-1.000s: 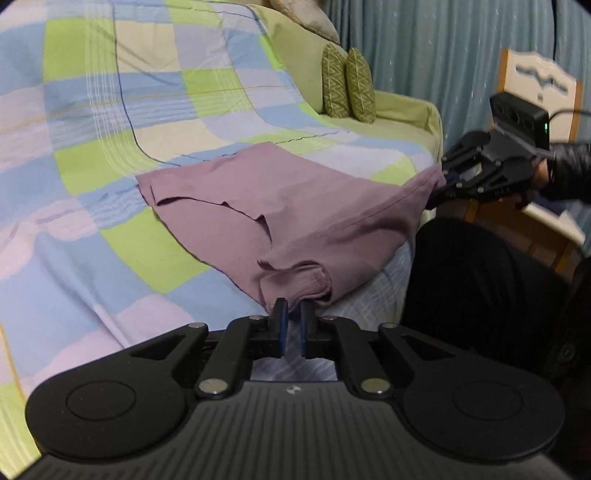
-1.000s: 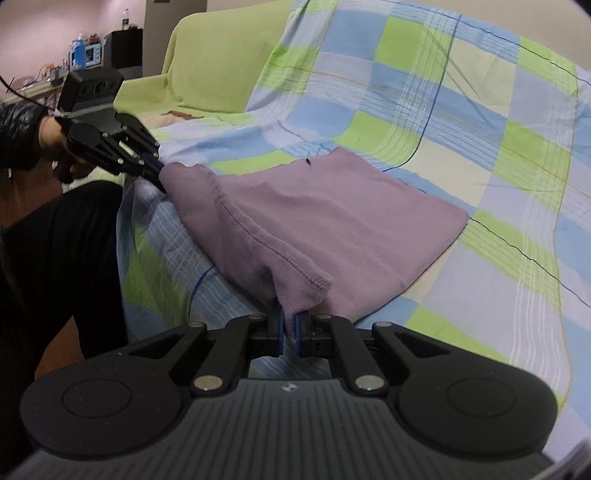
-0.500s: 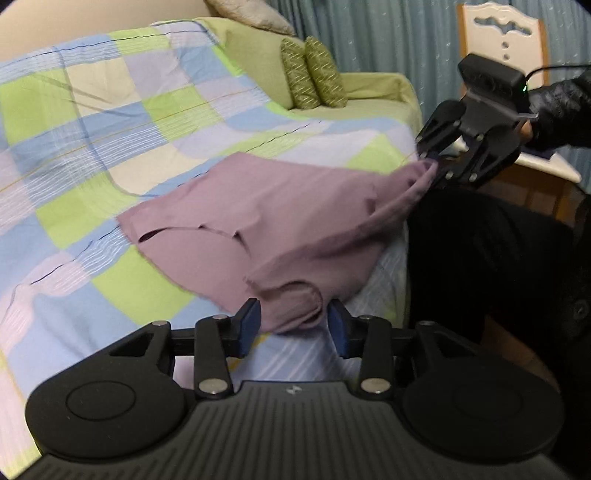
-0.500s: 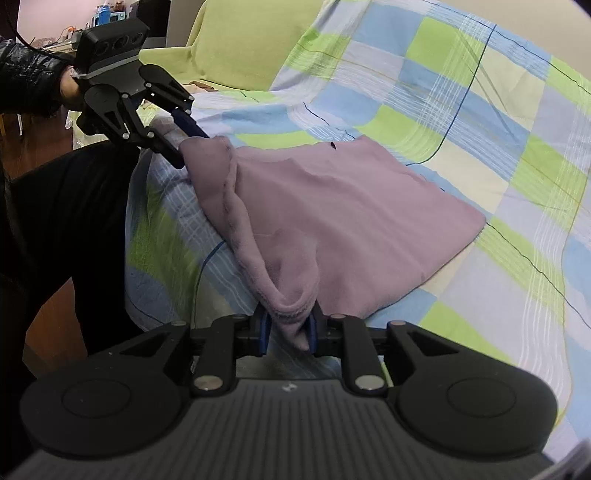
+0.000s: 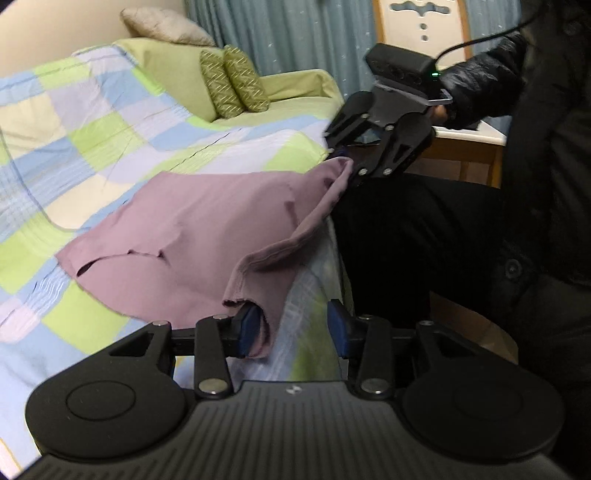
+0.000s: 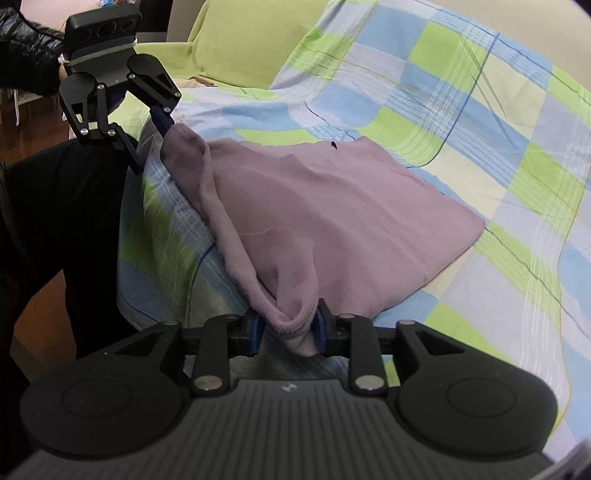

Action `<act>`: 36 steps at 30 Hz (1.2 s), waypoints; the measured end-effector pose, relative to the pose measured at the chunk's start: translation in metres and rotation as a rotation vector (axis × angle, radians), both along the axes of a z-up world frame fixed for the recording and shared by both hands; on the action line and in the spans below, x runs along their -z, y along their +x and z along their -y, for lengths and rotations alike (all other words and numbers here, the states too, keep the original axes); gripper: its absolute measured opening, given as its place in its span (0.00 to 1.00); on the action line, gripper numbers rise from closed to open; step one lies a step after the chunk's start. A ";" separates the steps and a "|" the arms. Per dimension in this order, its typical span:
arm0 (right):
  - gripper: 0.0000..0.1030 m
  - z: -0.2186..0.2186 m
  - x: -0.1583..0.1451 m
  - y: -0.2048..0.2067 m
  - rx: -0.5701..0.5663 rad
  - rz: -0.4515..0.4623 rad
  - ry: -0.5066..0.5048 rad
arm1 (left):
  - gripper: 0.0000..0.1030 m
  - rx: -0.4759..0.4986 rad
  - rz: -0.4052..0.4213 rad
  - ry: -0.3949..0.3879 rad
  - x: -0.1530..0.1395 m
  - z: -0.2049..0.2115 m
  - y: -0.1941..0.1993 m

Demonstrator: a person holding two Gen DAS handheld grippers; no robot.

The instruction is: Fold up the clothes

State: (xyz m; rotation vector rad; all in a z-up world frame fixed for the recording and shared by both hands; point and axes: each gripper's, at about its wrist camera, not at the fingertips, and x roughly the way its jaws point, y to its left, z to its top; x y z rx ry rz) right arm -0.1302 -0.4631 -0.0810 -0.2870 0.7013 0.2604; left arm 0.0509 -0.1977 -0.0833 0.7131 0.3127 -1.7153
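Observation:
A mauve garment (image 5: 192, 221) (image 6: 332, 214) lies folded on the checked blanket, its near edge hanging over the sofa's front. My left gripper (image 5: 294, 328) (image 6: 151, 142) is open, and one corner of the garment drapes against its left pad only. The jaws of my right gripper (image 6: 288, 328) (image 5: 345, 160) are opening. The garment's other corner sits loosely bunched between them, and the pads do not pinch it.
The checked blanket (image 6: 461, 110) covers a green sofa (image 5: 295, 88) with two patterned cushions (image 5: 234, 88) and a grey pillow (image 5: 166, 26). The person's dark trousers (image 5: 424, 240) stand against the sofa's front edge. A pale wooden table (image 5: 469, 136) is behind.
Both grippers were shut on the garment's near corners and have let go. The left one has opened wide, rolled and drawn back a little. The near edge has slackened.

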 end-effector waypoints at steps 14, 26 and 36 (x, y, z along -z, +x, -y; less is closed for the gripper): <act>0.12 -0.022 -0.011 -0.007 -0.109 0.009 -0.100 | 0.46 -0.068 0.142 -0.036 0.005 -0.009 -0.011; 0.08 -0.016 -0.016 -0.011 -0.063 -0.006 -0.045 | 0.48 0.115 0.244 -0.064 0.013 -0.005 -0.029; 0.07 -0.017 -0.018 -0.013 -0.056 -0.012 -0.050 | 0.47 0.099 0.364 -0.038 0.007 -0.020 -0.014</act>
